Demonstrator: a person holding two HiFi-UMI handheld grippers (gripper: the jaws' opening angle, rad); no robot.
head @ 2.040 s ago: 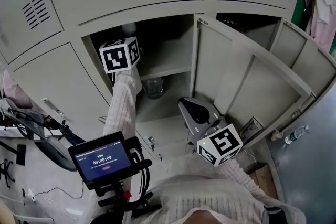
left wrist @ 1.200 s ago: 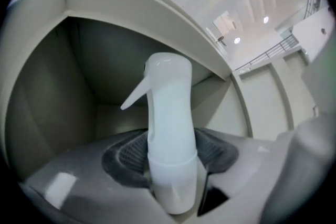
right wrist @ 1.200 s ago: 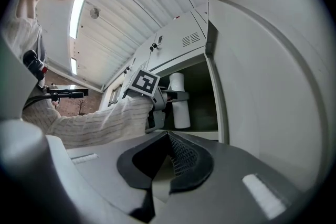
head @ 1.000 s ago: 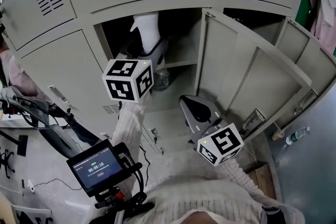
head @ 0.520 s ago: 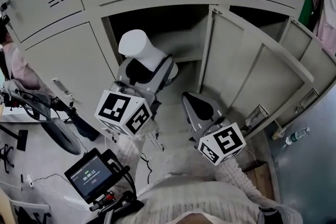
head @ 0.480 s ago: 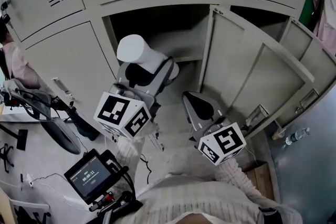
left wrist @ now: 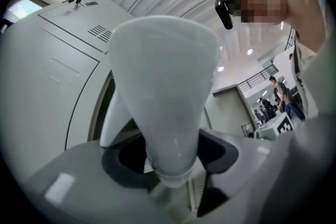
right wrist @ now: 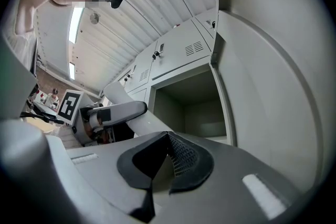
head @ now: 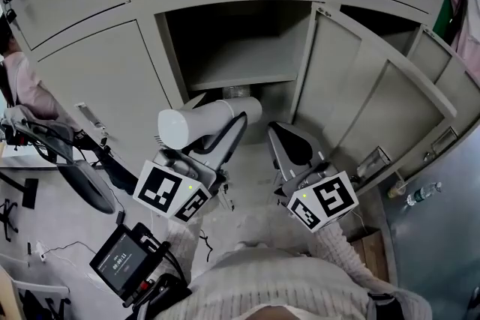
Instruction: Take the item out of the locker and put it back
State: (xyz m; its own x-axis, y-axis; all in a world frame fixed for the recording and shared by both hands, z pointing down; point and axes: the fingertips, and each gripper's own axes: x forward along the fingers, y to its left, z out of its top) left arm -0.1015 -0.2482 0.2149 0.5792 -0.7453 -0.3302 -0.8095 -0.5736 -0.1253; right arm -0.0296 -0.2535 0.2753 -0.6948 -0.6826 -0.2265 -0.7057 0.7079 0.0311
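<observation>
The item is a white tapered cup (head: pixel 202 122), lying on its side outside the locker, in front of the open compartment (head: pixel 240 41). My left gripper (head: pixel 225 133) is shut on its narrow end; the wide end points to the left. In the left gripper view the cup (left wrist: pixel 165 86) fills the middle, its narrow end pinched between the two jaws of the left gripper (left wrist: pixel 173 157). My right gripper (head: pixel 283 135) hangs just right of it, below the compartment and near the door's foot, shut with nothing in it. The right gripper view shows its pads (right wrist: pixel 181 157) meeting.
The locker door (head: pixel 367 97) stands swung open to the right. A clear glass (head: pixel 236 91) sits under the compartment's shelf. A small screen on a stand (head: pixel 120 257) is at lower left, and a plastic bottle (head: pixel 420 192) lies on the floor at right.
The left gripper has drawn the white cup out of the compartment, down and towards the person; the cup has tipped from upright to sideways. The right gripper has stayed put.
</observation>
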